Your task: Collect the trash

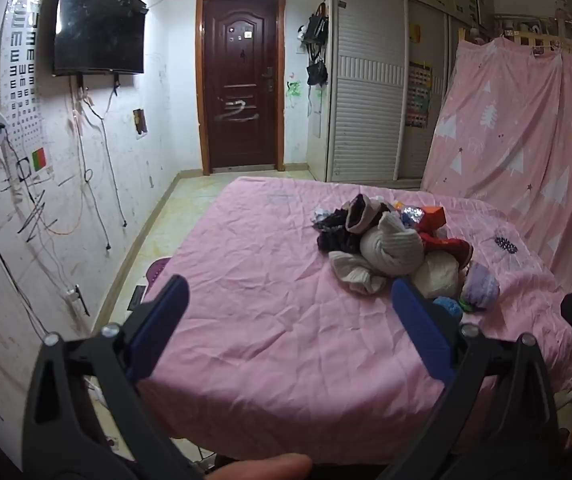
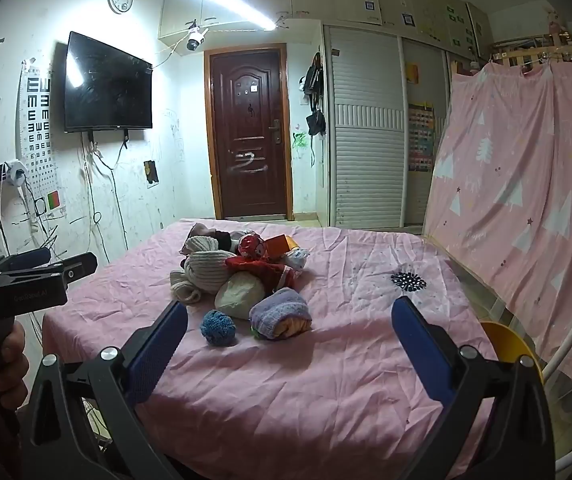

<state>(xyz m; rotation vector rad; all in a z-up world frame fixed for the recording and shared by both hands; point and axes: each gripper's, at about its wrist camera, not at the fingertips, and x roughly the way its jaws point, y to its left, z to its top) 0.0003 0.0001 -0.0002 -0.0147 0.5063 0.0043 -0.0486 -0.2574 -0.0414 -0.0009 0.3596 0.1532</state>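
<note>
A pile of rolled socks and small items point(image 1: 390, 248) lies on a table covered with a pink sheet point(image 1: 269, 320). The pile also shows in the right wrist view point(image 2: 241, 276). It holds a cream rolled sock point(image 2: 207, 266), a red cloth point(image 2: 261, 270), an orange box point(image 2: 279, 246), a lilac roll point(image 2: 281, 312) and a blue knit ball point(image 2: 217, 327). My left gripper point(image 1: 290, 300) is open and empty, short of the pile. My right gripper point(image 2: 290, 320) is open and empty, near the lilac roll. The left gripper is seen from the side in the right wrist view point(image 2: 45, 272).
A pink sheet with white trees point(image 2: 526, 184) hangs at the right. A yellow chair seat point(image 2: 510, 344) stands by the table's right edge. A dark door point(image 2: 249, 136), a wall television point(image 2: 107, 88) and slatted wardrobe doors point(image 2: 366, 136) lie beyond. Cables hang on the left wall point(image 1: 85, 184).
</note>
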